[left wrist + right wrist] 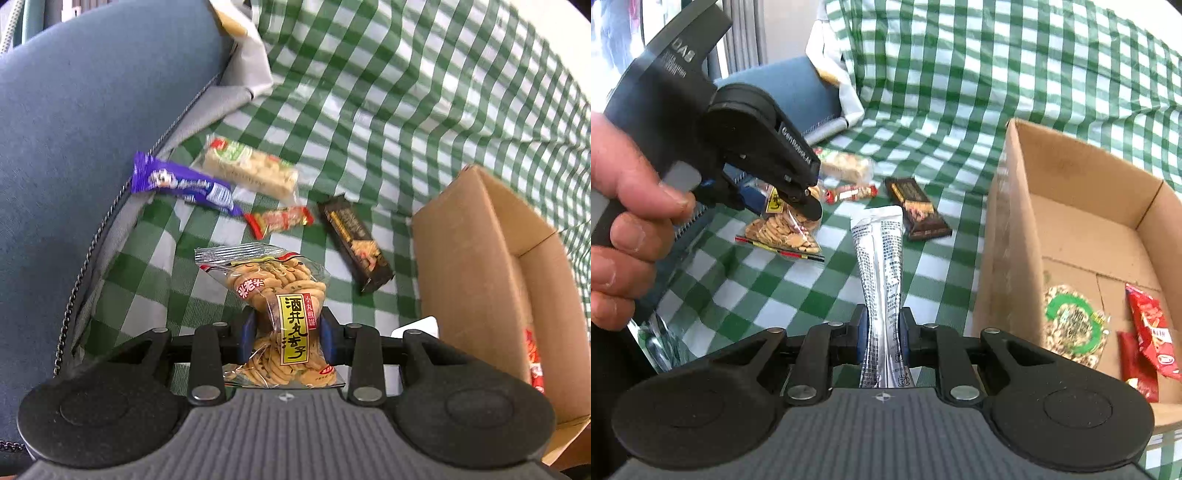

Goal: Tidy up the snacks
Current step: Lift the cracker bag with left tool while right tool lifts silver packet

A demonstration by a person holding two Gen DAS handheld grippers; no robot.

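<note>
My left gripper (287,334) has its jaws clenched on a clear bag of small round crackers (279,314), lifted clear of the cloth; its yellow label carries bold black Chinese characters and a red patch. My right gripper (883,341) grasps a silver sachet (881,280) at its pinched waist, fine grey print running down it, too small to read. The cardboard box (1015,221) is my landmark: the sachet hangs just left of its near wall. Inside the box lie a round green-ringed pack (1073,325) and red packets (1148,328). Left of the box, on the green-and-white checked cloth (388,110), lie a dark bar (356,243), a small red-ended sweet (280,219), a pale wafer pack (251,170) and a purple bar (181,182). Farther left is a blue zipped bag (81,140). From the right wrist view, white lettering on the left tool's arm is partly legible, and a hand (624,221) grips its handle.
</note>
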